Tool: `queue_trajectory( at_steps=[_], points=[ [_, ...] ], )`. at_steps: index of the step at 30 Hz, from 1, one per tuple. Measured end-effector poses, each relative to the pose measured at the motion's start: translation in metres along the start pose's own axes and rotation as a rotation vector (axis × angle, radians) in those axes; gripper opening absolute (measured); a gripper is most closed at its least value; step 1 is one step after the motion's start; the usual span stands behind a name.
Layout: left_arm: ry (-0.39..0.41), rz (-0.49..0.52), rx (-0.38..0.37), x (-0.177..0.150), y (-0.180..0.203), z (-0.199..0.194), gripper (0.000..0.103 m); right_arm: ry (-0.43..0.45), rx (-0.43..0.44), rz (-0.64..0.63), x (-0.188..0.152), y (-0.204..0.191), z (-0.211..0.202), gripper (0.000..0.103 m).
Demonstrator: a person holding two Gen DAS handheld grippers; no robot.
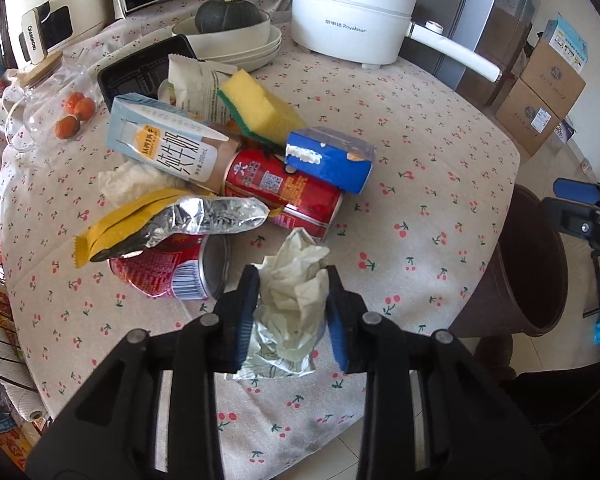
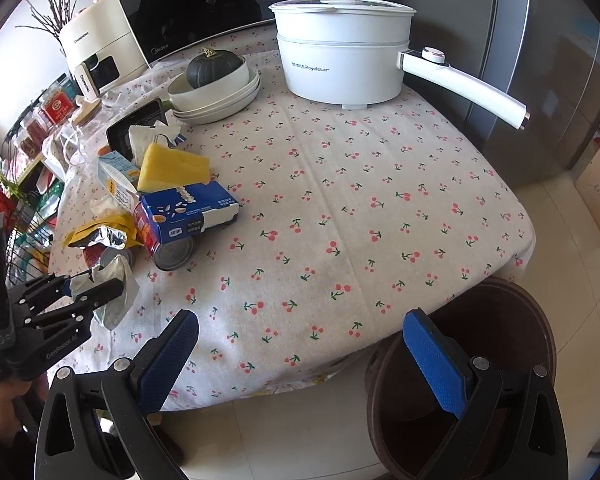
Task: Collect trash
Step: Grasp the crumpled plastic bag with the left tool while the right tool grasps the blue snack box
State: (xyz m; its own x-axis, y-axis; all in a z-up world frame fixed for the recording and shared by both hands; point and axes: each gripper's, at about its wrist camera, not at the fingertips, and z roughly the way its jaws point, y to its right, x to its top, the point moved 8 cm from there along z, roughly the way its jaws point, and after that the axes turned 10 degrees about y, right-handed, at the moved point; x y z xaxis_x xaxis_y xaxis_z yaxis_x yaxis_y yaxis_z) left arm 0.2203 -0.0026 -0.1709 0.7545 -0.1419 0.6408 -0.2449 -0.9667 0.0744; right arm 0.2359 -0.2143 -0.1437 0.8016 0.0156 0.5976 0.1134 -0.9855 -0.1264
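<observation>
Tissue point(image 1: 296, 284) sat pinched in the left claw point(image 1: 293, 316), with the brown bin point(image 1: 536, 264) off to its right (beneath the wide-open, empty right claw point(image 2: 300, 356)).

crumpled tissue point(image 1: 296, 280) is pinched between left gripper point(image 1: 294, 312) pads at lower centre. trash pile sits upper left: milk carton point(image 1: 160, 144), red cans, sponge point(image 1: 260, 108). brown bin point(image 1: 532, 268) seen at right edge.
</observation>
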Motion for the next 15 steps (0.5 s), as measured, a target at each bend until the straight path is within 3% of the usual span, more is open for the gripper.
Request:
queue_trajectory(
  at_steps=[6, 11, 15],
  points=[
    [0.062, -0.045, -0.018, 0.003, -0.012, -0.034, 0.034, -0.007, 0.042, 0.059, 0.016, -0.028, 0.022, 0.103],
    [0.094, -0.076, 0.044, 0.002, -0.042, -0.049, 0.034, -0.033, 0.085, 0.116, 0.025, -0.066, 0.052, 0.103],
    [0.087, -0.117, 0.051, -0.005, -0.060, -0.053, 0.034, -0.021, 0.125, 0.160, 0.033, -0.097, 0.069, 0.103]
  ],
)
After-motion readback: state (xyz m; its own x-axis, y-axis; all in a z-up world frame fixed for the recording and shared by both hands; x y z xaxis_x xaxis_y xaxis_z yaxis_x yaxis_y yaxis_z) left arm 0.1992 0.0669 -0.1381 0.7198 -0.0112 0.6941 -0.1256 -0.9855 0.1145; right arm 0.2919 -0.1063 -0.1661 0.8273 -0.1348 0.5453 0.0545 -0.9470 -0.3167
